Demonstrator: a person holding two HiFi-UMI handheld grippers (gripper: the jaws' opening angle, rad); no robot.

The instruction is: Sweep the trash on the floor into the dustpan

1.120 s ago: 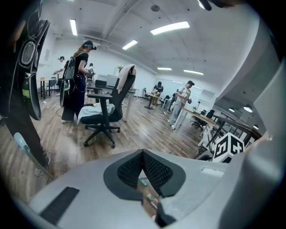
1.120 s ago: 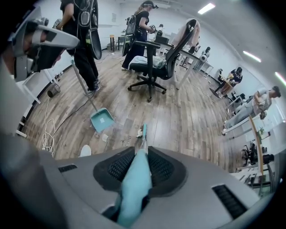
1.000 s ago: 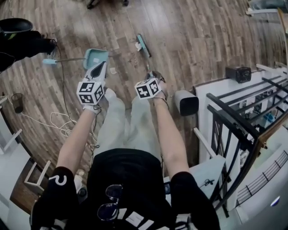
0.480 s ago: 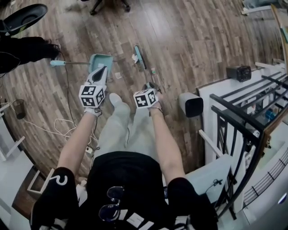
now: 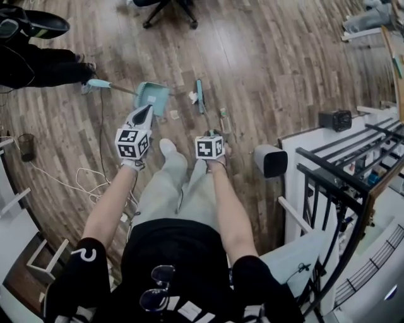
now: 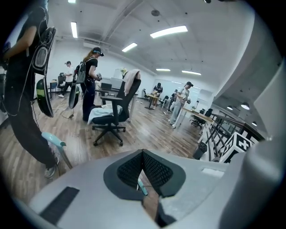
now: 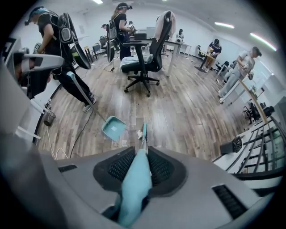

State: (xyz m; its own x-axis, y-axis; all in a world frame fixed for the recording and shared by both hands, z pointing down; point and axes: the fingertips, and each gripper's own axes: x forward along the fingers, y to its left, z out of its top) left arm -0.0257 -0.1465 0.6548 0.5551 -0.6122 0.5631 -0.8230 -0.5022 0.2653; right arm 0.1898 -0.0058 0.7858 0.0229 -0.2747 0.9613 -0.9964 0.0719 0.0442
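Note:
A teal dustpan (image 5: 153,96) lies on the wood floor, its long handle (image 5: 101,84) reaching left. The teal broom head (image 5: 200,96) rests just right of it, with a white scrap (image 5: 192,97) against it and two more scraps (image 5: 173,115) (image 5: 223,112) nearby. My right gripper (image 5: 214,134) is shut on the teal broom handle (image 7: 134,179), which runs down to the broom head (image 7: 144,131) beside the dustpan (image 7: 113,127). My left gripper (image 5: 142,113) hovers just short of the dustpan, jaws together with nothing held (image 6: 143,170).
A person in black (image 5: 38,66) stands by the dustpan handle's end. An office chair (image 5: 167,9) is farther off. A grey cylinder (image 5: 270,161), a black box (image 5: 334,120) and a black railing (image 5: 341,183) lie to my right. Cables (image 5: 95,176) and a small bin (image 5: 25,145) are on the left.
The broom head has come closer to the dustpan, with the white scrap beside it. Both grippers sit lower in the head view as the camera shifted.

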